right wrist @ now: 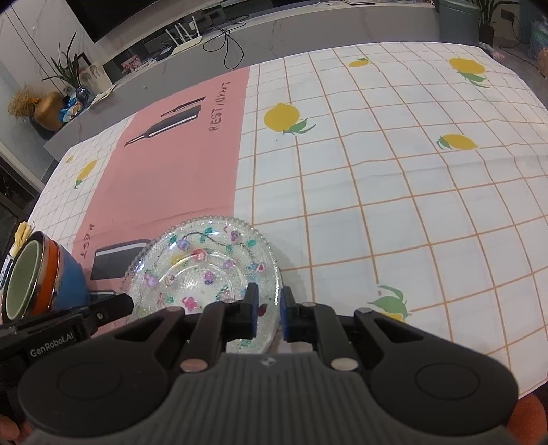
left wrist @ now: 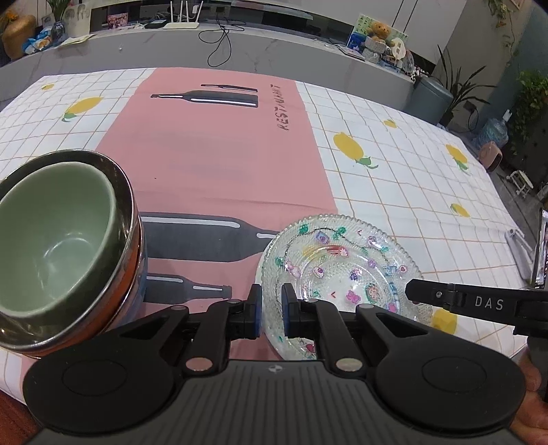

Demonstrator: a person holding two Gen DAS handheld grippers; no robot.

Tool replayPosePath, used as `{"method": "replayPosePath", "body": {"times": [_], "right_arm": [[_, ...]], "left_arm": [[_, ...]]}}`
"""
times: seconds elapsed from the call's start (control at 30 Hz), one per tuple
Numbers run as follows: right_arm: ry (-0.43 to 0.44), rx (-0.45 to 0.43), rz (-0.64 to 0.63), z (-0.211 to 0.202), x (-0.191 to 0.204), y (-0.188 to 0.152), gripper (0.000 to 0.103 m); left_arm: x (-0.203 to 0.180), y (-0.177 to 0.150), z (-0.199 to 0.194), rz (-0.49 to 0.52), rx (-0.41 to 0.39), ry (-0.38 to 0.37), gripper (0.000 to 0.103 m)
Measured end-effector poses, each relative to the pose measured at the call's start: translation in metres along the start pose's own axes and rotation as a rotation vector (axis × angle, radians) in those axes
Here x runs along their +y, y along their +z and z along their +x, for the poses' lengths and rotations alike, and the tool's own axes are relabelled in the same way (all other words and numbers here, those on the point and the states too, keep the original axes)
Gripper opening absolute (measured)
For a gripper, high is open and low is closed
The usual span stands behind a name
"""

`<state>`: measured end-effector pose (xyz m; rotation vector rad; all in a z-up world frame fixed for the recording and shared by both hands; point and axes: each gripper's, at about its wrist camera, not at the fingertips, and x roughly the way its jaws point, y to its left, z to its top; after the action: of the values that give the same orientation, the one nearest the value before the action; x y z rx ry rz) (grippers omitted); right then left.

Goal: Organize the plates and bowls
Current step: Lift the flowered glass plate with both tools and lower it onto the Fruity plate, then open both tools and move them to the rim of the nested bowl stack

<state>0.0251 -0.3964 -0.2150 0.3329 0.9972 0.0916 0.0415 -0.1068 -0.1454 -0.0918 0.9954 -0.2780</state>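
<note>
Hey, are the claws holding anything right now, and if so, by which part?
Yes, the glass plate. The left claw pinches its rim on one side and the right claw pinches the rim on the opposite side.

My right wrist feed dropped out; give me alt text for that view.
The right gripper grips the near right rim of a flower-painted glass plate on a checked lemon tablecloth. The left gripper reaches in at the plate's left, beside stacked bowls.

A grey marble-look counter (left wrist: 274, 51) ran across the top of the frame, holding a white router (left wrist: 181, 24); potted plants (left wrist: 459, 89) stood at upper right.
</note>
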Motion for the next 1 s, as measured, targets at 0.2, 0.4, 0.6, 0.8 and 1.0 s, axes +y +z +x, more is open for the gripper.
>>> {"method": "replayPosePath", "body": {"times": [0.2, 0.4, 0.6, 0.8, 1.0], "right_arm": [[-0.028, -0.004, -0.032, 0.002, 0.004, -0.003, 0.011], [-0.029, -0.005, -0.046, 0.002, 0.007, -0.004, 0.018], [-0.035, -0.027, -0.043, -0.004, 0.012, -0.005, 0.040], [-0.032, -0.052, -0.039, -0.021, 0.022, -0.002, 0.047], [-0.001, 0.026, 0.011, -0.031, 0.037, 0.004, 0.059]], "left_arm": [[0.000, 0.000, 0.002, -0.005, 0.009, 0.012, 0.012], [-0.002, 0.000, 0.002, 0.006, 0.013, 0.012, 0.014], [0.001, 0.002, -0.010, -0.030, -0.019, -0.046, 0.032], [0.000, 0.009, -0.037, -0.011, -0.046, -0.070, 0.038], [0.006, 0.023, -0.070, 0.016, -0.014, -0.093, 0.047]]}}
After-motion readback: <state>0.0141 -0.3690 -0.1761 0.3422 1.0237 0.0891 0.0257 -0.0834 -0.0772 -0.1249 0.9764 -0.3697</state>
